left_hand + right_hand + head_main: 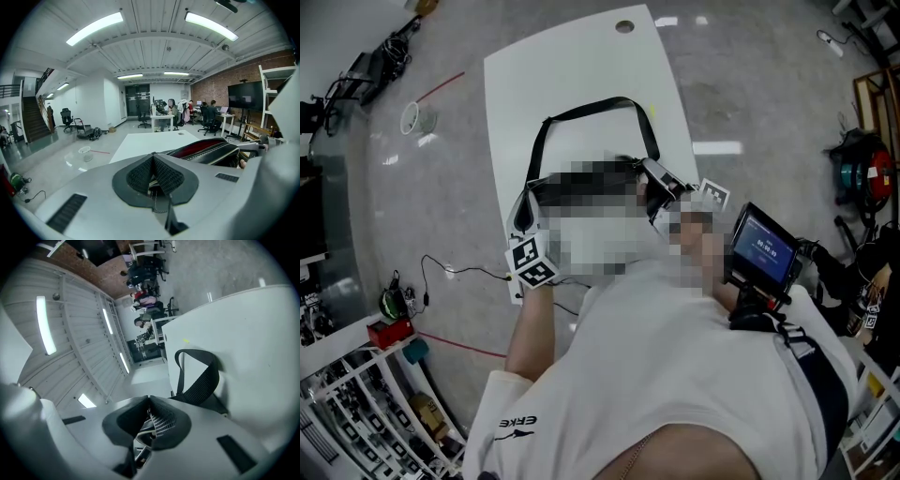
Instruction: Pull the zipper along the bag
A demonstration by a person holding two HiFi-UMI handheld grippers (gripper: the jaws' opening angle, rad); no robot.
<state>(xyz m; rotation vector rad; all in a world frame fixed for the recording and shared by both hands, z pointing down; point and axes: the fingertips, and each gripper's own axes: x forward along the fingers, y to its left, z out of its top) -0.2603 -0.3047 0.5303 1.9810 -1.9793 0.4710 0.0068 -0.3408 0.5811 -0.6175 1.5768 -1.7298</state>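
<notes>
head view: the bag point(525, 208) lies mid-way along the white table point(581, 66), strap point(586, 110) looped away.

left gripper view: the left gripper point(153, 161) has its jaws pressed together on a thin stitched edge of the bag, whose red-lined mouth gapes.

right gripper view: the right gripper point(149, 416) pinches a small pale piece, probably the zipper pull point(144, 430).

the grip looks taken. next, draw the pull steadily along the teeth while the left anchors.

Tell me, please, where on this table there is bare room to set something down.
The far end of the table is bare, between the strap loop and the round hole near its far edge. The near end is taken up by the bag.
</notes>
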